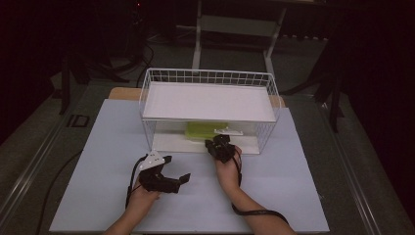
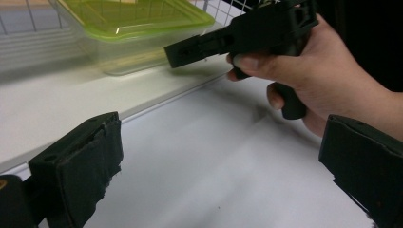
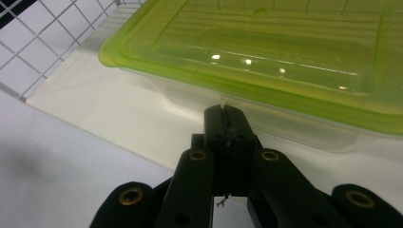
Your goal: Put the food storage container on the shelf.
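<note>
**Reaching for the green-lidded box under the shelf**

On the lower level of the white wire rack (image 1: 147,93) stands a clear plastic box with a green lid (image 3: 266,52). It sits toward the front edge of the white bottom board (image 3: 109,118), under the upper shelf (image 1: 208,101). The lid is on. Through the clear wall I cannot tell if anything is inside. Beside the box, to its right in the high view, lies a small white object (image 1: 228,130), too small to name.

The right gripper (image 3: 223,111) is at the front side of the box, its jaws pressed together with nothing between them, the tips almost at the clear wall just below the lid's rim. To take the box well, I think the jaws must first spread, then close on the lid's overhanging rim, and the pull should be straight and level toward the person so the box does not catch on the wire.

The left gripper (image 1: 169,178) waits on the white table (image 1: 107,161), its jaws spread and holding nothing.
</note>
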Available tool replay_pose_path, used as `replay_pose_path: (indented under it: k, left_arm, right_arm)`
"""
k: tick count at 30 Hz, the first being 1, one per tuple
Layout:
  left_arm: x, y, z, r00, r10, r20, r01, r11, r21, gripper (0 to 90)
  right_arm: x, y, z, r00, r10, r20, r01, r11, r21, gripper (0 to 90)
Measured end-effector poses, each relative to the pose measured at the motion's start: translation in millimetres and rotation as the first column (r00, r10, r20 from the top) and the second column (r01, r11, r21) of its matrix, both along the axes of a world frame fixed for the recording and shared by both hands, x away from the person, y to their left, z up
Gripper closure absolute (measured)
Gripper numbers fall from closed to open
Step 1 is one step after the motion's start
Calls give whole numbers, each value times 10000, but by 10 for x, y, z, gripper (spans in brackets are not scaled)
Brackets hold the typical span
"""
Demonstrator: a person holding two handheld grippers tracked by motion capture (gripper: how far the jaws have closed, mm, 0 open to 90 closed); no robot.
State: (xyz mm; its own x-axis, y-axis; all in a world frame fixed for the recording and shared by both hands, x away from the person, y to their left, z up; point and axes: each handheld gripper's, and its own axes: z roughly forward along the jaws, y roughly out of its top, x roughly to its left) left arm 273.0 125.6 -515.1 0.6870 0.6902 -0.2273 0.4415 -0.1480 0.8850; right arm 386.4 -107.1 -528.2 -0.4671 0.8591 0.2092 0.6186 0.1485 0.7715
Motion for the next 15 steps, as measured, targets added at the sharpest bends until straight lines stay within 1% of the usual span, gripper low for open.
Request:
replay_pose_path:
  k: [1, 4, 6, 8, 10, 12, 13, 15]
  left_arm:
    - [-3, -4, 2, 10000, -12, 38, 13, 10000, -30, 16]
    - [-7, -8, -4, 10000, -9, 70, 9, 10000, 8, 16]
    - [-5, -3, -11, 10000, 20, 47, -20, 10000, 49, 16]
    - [-1, 5, -14, 10000, 60, 2, -60, 10000, -50, 16]
    - [2, 10, -15, 9999, 100, -8, -100, 9999, -40, 16]
    - [4, 15, -17, 9999, 111, -18, -111, 9999, -99, 16]
    - [4, 14, -16, 9999, 119, -6, -119, 9999, -78, 16]
    - [5, 11, -18, 9999, 121, -8, -121, 9999, -25, 16]
  right_arm:
    - [14, 12, -2, 10000, 18, 28, -18, 10000, -95, 898]
    - [49, 25, -1, 10000, -37, 93, 39, 9999, -162, 897]
    - [68, 24, -4, 9999, -81, 81, 82, 9998, -155, 897]
    - [92, 20, -4, 10000, -74, 43, 74, 9998, -194, 892]
    - [116, 6, -1, 9996, -267, -53, 266, 9996, -126, 886]
    - [125, -2, -2, 9994, -301, -167, 299, 9995, -97, 887]
    - [125, -2, -5, 9995, -287, -152, 286, 9996, -79, 886]
    - [122, 1, 1, 9997, -238, -74, 236, 9995, -219, 879]
